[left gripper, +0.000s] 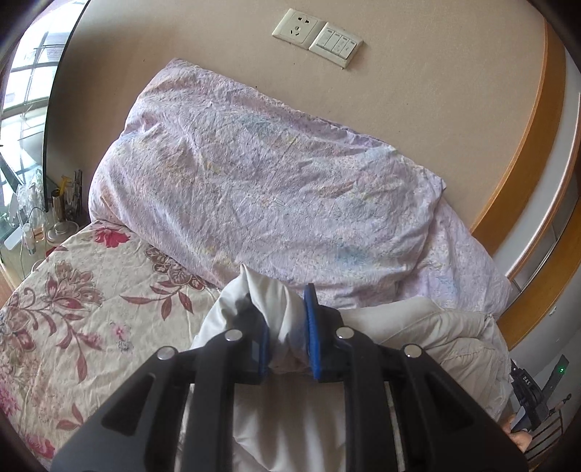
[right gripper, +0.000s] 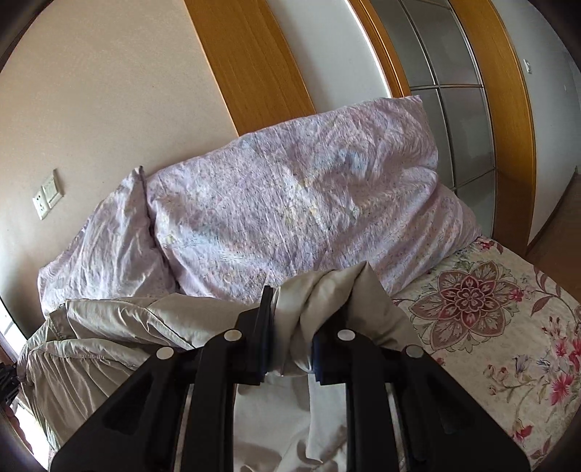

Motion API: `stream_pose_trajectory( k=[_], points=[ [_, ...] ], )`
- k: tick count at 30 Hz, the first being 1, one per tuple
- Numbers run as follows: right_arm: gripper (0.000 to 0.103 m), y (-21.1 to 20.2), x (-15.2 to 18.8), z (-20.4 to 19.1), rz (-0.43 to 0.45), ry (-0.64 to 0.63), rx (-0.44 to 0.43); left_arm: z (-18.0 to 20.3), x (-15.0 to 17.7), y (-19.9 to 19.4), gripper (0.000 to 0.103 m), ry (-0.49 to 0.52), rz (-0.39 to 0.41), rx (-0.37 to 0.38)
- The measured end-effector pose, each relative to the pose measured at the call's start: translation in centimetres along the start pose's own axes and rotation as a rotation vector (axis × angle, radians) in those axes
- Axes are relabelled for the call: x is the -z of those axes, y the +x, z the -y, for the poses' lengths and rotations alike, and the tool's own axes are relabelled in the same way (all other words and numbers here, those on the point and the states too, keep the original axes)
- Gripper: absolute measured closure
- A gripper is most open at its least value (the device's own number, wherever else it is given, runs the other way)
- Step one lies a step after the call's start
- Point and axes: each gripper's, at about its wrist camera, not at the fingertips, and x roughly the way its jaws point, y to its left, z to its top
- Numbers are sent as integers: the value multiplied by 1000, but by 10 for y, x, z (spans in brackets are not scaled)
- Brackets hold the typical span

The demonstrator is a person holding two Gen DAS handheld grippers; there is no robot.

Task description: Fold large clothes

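A large beige padded garment point(left gripper: 435, 337) hangs between my two grippers above the bed. My left gripper point(left gripper: 287, 308) is shut on a bunched fold of it, with cloth sticking up between the blue pads point(left gripper: 311, 326). In the right wrist view my right gripper point(right gripper: 308, 305) is shut on another bunched fold of the same garment point(right gripper: 109, 326), which spreads out to the left. The cloth covers the right finger of each gripper's far side in part.
Two lilac pillows point(left gripper: 254, 181) point(right gripper: 290, 203) lean against the beige wall behind the garment. A floral bedspread point(left gripper: 72, 308) point(right gripper: 490, 326) covers the bed. A socket and switch plate point(left gripper: 316, 34) sit on the wall. A cluttered bedside table point(left gripper: 43, 218) stands at far left.
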Motion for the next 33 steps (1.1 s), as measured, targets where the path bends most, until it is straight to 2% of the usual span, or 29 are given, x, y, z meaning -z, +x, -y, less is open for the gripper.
stream_pose_trajectory(
  k=[5, 7, 8, 9, 10, 11, 12, 14, 15, 17, 22, 25, 30, 33],
  points=[
    [82, 42, 4, -3, -55, 7, 56, 1, 2, 43, 86, 16, -8, -52],
    [73, 64, 5, -2, -121, 28, 79, 0, 7, 61, 82, 13, -22, -79],
    [62, 73, 7, 0, -156, 49, 86, 0, 10, 69, 79, 9, -26, -89],
    [46, 78, 7, 1, -178, 68, 88, 0, 12, 73, 73, 7, -30, -92],
    [39, 79, 7, 2, -179, 83, 80, 0, 14, 76, 68, 6, -35, -90],
    [29, 74, 6, 3, -153, 86, 69, 2, 16, 77, 52, 7, -36, -85],
    [24, 65, 4, 2, -108, 73, 59, 4, 16, 75, 31, 17, -24, -83],
    [24, 48, -2, -3, -41, 16, 47, 13, 17, 61, 7, 72, 40, -104],
    [24, 40, -2, -7, -27, -20, 41, 19, 17, 53, 6, 105, 66, -106],
    [24, 34, -1, -17, -45, -89, 13, 29, 21, 39, 5, 161, 70, -106],
    [24, 37, 35, -45, -179, -260, -31, 53, 52, 25, 2, 299, 34, -150],
    [24, 45, 54, -59, -219, -338, -14, 61, 71, 32, 2, 357, 2, -185],
    [25, 65, 72, -73, -260, -425, 69, 66, 88, 69, 2, 445, -37, -315],
    [25, 81, 79, -75, -278, -444, 108, 61, 90, 90, 2, 423, -69, -358]
  ],
)
